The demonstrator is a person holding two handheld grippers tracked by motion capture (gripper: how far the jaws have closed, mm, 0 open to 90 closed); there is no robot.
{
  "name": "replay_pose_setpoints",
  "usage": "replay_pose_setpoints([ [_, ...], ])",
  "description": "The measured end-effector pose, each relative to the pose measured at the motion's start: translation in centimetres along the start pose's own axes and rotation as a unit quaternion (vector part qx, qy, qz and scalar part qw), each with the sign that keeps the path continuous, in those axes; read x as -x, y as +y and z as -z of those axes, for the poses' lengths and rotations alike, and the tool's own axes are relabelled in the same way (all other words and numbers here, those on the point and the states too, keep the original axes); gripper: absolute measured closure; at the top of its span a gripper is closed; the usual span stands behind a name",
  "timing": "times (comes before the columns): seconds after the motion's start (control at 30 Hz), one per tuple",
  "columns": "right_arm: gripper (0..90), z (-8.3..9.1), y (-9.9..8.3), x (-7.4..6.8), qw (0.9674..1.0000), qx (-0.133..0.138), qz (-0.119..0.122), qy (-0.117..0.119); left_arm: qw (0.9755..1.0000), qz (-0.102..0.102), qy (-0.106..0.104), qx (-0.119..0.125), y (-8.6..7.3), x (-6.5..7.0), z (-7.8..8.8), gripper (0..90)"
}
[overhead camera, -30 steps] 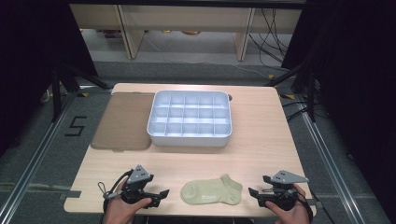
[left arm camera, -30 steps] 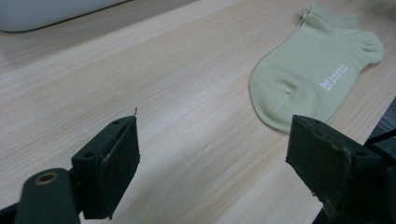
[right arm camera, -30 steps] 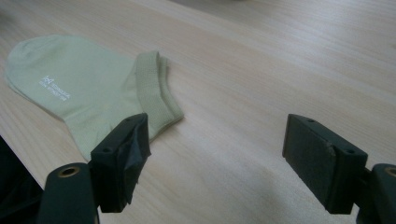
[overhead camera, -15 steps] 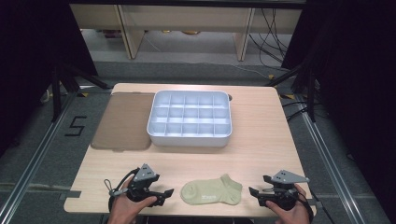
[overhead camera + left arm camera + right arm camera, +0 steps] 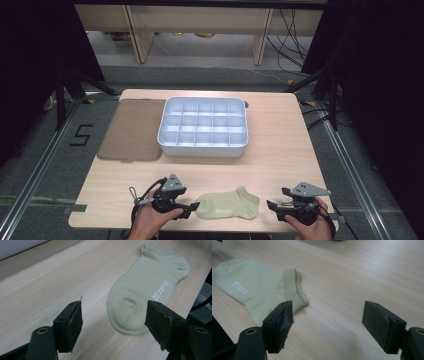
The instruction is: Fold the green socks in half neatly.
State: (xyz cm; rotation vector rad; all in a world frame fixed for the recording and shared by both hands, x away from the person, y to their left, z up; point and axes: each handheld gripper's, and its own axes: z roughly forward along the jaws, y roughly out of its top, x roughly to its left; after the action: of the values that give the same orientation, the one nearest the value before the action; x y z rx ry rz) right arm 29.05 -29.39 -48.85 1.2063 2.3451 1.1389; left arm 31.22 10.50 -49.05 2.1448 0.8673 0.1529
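My left gripper [image 5: 113, 322] unclenched and just narrowing around the sock's [image 5: 147, 287] toe, white print legible here, my right gripper [image 5: 327, 322] spread empty beside its cuff, high view adding divided tray [image 5: 203, 128], wooden table [image 5: 280, 160], grey floor.
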Motion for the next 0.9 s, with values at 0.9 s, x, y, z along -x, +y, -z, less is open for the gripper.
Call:
replay_pose_setpoints([
  [0.9,25.8,-0.1,0.0,-0.3,1.0000,0.003,0.002,-0.005,0.9967,-0.060,0.016,-0.053,0.0,1.2,-2.5,57.4],
])
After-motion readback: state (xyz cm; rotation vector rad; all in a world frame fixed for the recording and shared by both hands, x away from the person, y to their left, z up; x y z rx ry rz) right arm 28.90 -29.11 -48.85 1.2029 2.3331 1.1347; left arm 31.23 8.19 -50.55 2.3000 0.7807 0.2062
